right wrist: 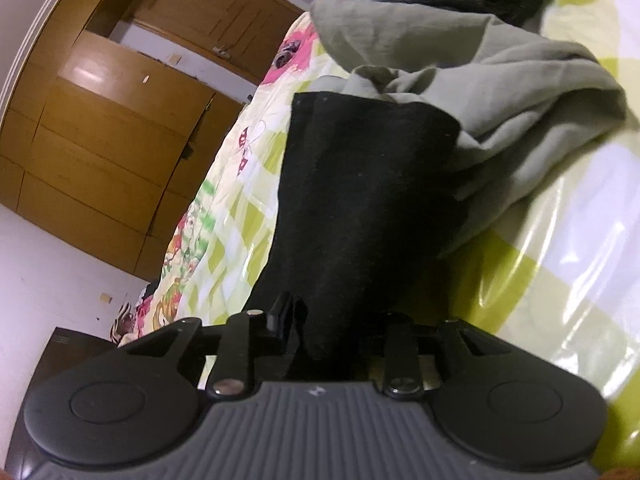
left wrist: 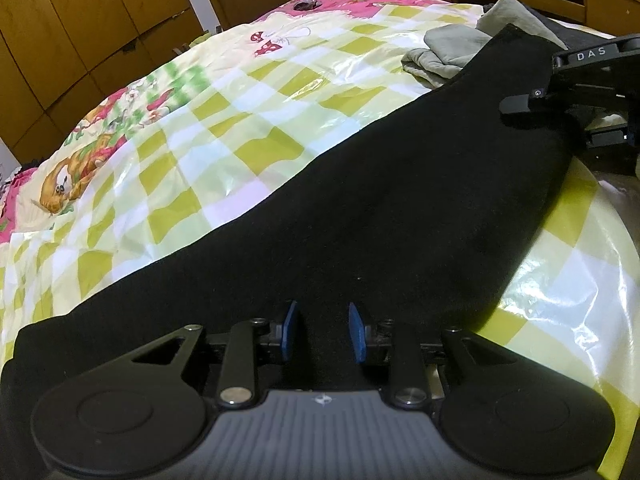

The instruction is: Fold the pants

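Pants (left wrist: 400,208) pinched in both grippers

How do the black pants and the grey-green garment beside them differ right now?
The black pants lie spread long and fairly flat across the checked bedspread; the grey-green garment sits bunched and creased. The pants are very dark, the garment pale. The pants run into the left gripper and the right gripper, while no gripper touches the garment. Both rest on the bedspread, and the pants' far end overlaps the garment.

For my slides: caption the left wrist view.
Left gripper over black pants on a checked bedspread, right gripper at their far end.
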The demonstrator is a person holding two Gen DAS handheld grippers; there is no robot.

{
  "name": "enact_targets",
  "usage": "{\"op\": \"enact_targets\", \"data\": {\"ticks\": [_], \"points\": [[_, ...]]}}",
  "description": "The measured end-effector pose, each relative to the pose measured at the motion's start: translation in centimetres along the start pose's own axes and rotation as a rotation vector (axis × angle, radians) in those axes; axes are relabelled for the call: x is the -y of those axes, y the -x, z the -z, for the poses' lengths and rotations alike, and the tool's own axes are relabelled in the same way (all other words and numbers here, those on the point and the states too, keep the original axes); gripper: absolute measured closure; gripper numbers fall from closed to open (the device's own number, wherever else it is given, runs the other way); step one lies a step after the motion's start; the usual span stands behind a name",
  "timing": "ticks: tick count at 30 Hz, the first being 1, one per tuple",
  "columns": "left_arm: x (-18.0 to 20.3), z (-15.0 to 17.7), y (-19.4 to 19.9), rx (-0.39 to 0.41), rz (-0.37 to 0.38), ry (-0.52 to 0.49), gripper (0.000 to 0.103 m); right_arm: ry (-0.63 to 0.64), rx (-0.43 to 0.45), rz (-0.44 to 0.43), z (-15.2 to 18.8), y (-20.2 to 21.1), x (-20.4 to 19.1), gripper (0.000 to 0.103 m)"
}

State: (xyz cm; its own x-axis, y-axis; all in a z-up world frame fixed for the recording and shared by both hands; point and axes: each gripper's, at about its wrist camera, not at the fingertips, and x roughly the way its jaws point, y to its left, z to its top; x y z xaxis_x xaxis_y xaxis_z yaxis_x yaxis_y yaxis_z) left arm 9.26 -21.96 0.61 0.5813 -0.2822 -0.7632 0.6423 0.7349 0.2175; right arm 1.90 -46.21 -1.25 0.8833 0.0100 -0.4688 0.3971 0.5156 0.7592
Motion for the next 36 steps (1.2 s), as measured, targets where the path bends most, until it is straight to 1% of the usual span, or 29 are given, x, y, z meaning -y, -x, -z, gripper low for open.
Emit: {"op": "enact_targets", "data": {"ticks": [2,4,5,8,11,13,17,19,21,23,25,27,28,29,30,31,33,34,35,36], "points": [[-0.1,-0.1,-0.1,-0.004,0.002,0.004,0.060,0.005,-0.001,-0.004,-0.1,-0.4,-0.4,0.081],[-0.1,-0.2,-0.1,-0.007,0.003,0.006,0.059,0.002,-0.002,-0.013,-0.2,-0.2,-0.3,0.083],[-0.1,-0.2,-0.2,-0.008,0.003,0.007,0.059,0.002,-0.004,-0.017,-0.2,-0.2,-0.2,0.087],[-0.1,-0.2,-0.2,-0.009,0.002,0.007,0.057,-0.007,-0.005,-0.040,-0.3,0.3,-0.1,0.091],[-0.3,0.0,-0.2,-0.002,0.001,0.015,0.054,-0.026,-0.007,-0.071,-0.2,0.9,0.0,0.093],[-0.5,0.1,-0.1,0.003,0.008,0.029,0.054,-0.041,-0.009,-0.084,-0.2,1.1,0.2,0.093],[-0.8,0.3,-0.2,0.005,0.018,0.040,0.054,-0.062,-0.010,-0.086,0.1,1.1,0.8,0.092],[-0.7,0.3,-0.2,0.005,0.017,0.037,0.054,-0.071,-0.017,-0.078,0.1,1.0,1.0,0.089],[-0.8,0.3,-0.3,0.005,0.017,0.038,0.053,-0.100,-0.010,-0.085,0.1,1.4,1.4,0.088],[-0.8,0.3,-0.3,0.005,0.018,0.038,0.053,-0.112,0.004,-0.081,0.0,1.8,1.6,0.081],[-0.8,0.3,-0.3,0.004,0.015,0.037,0.051,-0.053,0.025,-0.043,-0.2,1.8,0.6,0.081],[-0.7,0.3,-0.3,0.002,0.006,0.033,0.050,-0.001,0.050,-0.031,-0.1,1.6,-0.6,0.078],[-0.7,0.2,-0.3,0.001,0.003,0.032,0.050,-0.001,0.062,-0.025,0.0,1.3,-0.9,0.071],[-0.6,0.2,-0.3,-0.002,0.001,0.030,0.049,-0.016,0.067,-0.033,0.0,0.8,-0.8,0.061],[-0.6,0.1,-0.3,-0.004,-0.001,0.027,0.049,-0.039,0.058,-0.041,0.0,0.3,-0.4,0.059],[-0.5,0.1,-0.3,-0.005,-0.003,0.024,0.049,-0.066,0.053,-0.038,0.0,-0.1,0.1,0.059],[-0.5,0.1,-0.3,-0.007,-0.004,0.020,0.049,-0.091,0.061,-0.051,0.0,0.0,0.9,0.065],[-0.5,0.1,-0.3,-0.007,-0.004,0.017,0.049,-0.105,0.068,-0.060,0.0,0.3,1.2,0.075],[-0.5,0.1,-0.3,-0.007,-0.005,0.015,0.049,-0.119,0.070,-0.069,-0.2,0.6,1.5,0.093],[-0.5,0.1,-0.3,-0.006,-0.005,0.014,0.049,-0.126,0.067,-0.087,-0.2,0.9,1.6,0.095]]}}
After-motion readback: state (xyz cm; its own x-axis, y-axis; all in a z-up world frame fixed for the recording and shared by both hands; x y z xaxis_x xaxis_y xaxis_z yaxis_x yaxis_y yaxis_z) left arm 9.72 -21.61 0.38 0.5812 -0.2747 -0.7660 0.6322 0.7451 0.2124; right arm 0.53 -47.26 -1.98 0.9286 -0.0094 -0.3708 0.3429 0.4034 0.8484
